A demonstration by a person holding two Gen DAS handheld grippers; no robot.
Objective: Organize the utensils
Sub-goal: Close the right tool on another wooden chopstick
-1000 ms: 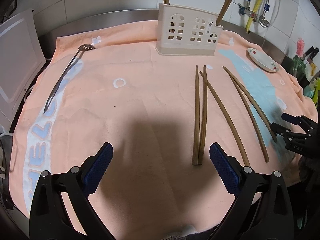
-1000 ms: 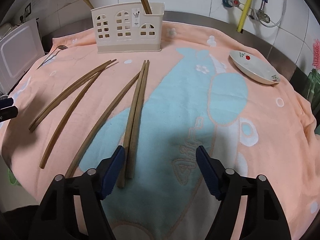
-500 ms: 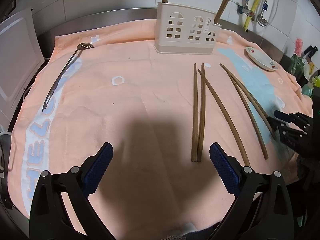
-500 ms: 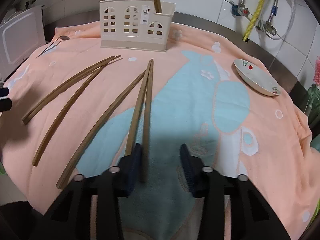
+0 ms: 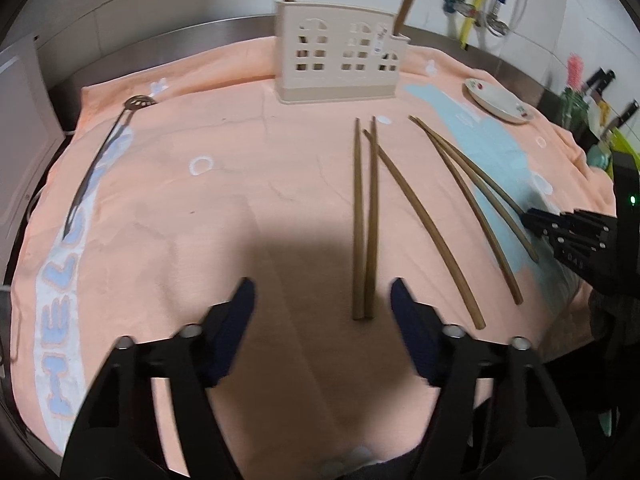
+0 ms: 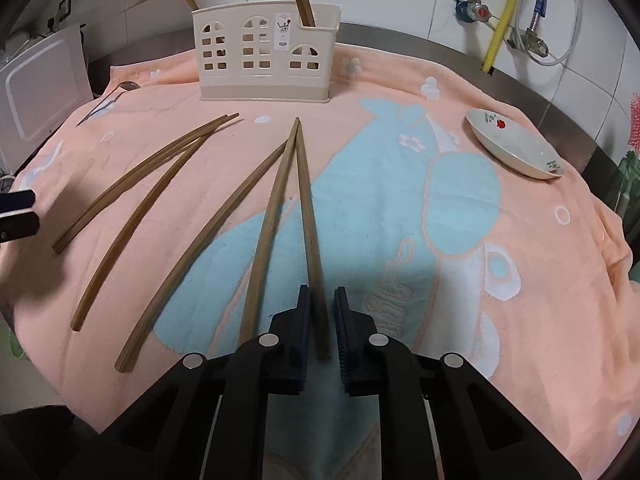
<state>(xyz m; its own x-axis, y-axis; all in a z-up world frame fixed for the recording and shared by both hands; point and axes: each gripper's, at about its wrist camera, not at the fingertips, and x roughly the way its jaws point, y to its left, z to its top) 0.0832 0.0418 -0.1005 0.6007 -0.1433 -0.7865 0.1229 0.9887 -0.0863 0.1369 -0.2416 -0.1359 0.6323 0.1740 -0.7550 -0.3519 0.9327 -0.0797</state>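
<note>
Towel point(image 5: 240, 184) spread over the desk, peach with blue shapes and big letters near the left edge. Long metal spoon point(image 5: 100, 160) lying along that left edge, bowl end toward the back. Cream holder point(image 5: 340, 68) standing at the back edge in the middle, with little window holes and some chopsticks poking up out of it.

Left tool point(image 5: 322, 300) hanging low over the front edge, fingers partly apart and just been closing, nothing between them. Just beside its right finger, near ends of a pair of chopsticks point(image 5: 365, 220), lying side by side and pointing toward the holder. One bent chopstick point(image 5: 424, 232) right of the pair, tip almost touching the pair at the far end.

Further right, two more chopsticks over the blue patch, tips together at the back and spreading apart toward the front. Right tool point(image 6: 320, 320) at the front edge, fingers just been closing and now clamped on the near end of the right one, the gripped chopstick point(image 6: 308, 216). Its partner, the loose chopstick point(image 6: 268, 236), flat on the towel just left of the left finger, outside the grip. Same right tool seen small at the right edge of the left camera view.

Small white dish point(image 6: 516, 148) with a red flower mark near the back right corner, well apart from the chopsticks.
</note>
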